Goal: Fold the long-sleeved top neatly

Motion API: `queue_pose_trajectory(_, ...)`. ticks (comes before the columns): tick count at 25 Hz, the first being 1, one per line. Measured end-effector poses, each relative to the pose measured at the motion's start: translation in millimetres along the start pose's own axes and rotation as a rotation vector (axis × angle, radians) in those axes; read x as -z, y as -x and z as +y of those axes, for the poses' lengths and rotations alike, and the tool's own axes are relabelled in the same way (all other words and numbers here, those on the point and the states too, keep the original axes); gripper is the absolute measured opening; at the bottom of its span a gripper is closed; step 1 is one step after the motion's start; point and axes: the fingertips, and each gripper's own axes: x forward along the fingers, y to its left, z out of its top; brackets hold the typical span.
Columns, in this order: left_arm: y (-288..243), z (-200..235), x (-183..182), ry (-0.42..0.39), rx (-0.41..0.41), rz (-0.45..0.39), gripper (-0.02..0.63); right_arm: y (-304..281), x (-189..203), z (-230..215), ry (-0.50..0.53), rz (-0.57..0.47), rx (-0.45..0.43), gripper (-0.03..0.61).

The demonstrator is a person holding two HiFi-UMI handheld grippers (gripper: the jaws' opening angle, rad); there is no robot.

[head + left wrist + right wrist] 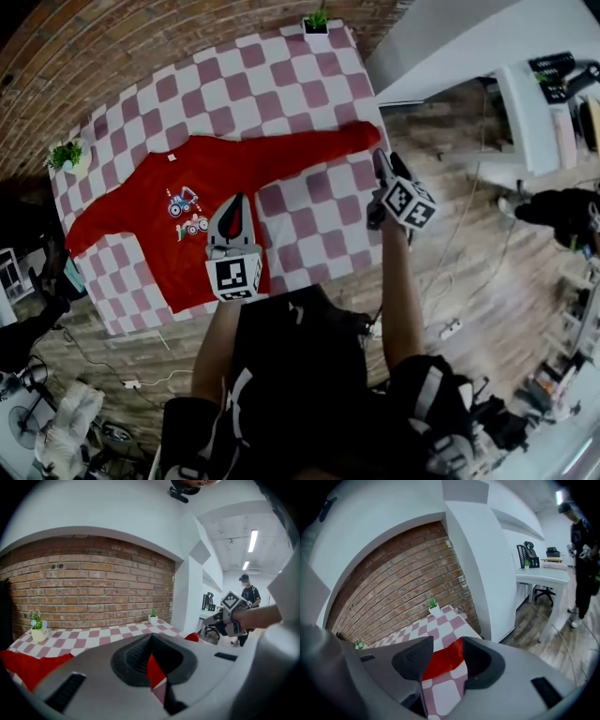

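Observation:
A red long-sleeved top (225,178) with a small print on the chest lies flat on the pink-and-white checked table (309,75), both sleeves spread out. My left gripper (240,200) hovers over the top's body near the print, its jaws shut with nothing in them. In the left gripper view the closed tips (151,637) meet above red cloth (28,665). My right gripper (380,157) is open just beside the end of the right sleeve (361,136). In the right gripper view the sleeve (443,660) shows below the gap between the jaws (443,648), untouched.
Two small potted plants stand on the table, one at the far corner (317,21) and one at the left edge (67,155). A brick wall (93,588) runs behind the table. A white desk (525,94) and a standing person (583,550) are on the right, over wooden floor.

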Motion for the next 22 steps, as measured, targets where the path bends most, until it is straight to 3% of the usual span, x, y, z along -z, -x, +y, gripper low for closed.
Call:
queue_pose_trajectory(7, -73, 20, 68, 0.026, -0.009, 0.145, 0.006, -61, 15, -34, -0.197, 0.072, -0.007, 0.185)
queue_pose_trajectory(17, -110, 31, 113, 0.037, -0.012, 0.213, 0.006, -108, 41, -42, -0.355, 0.155, -0.063, 0.204)
queue_pose_trajectory(18, -110, 30, 116, 0.041, -0.009, 0.218, 0.006, -108, 42, -41, -0.354, 0.160, -0.062, 0.188)
queue_pose_trajectory(21, -109, 31, 120, 0.051, -0.004, 0.221, 0.006, -108, 43, -40, -0.321, 0.151, -0.038, 0.039)
queue_pose_trajectory(22, -107, 31, 119, 0.052, -0.003, 0.218, 0.006, -107, 41, -37, -0.297, 0.146, -0.034, 0.032)
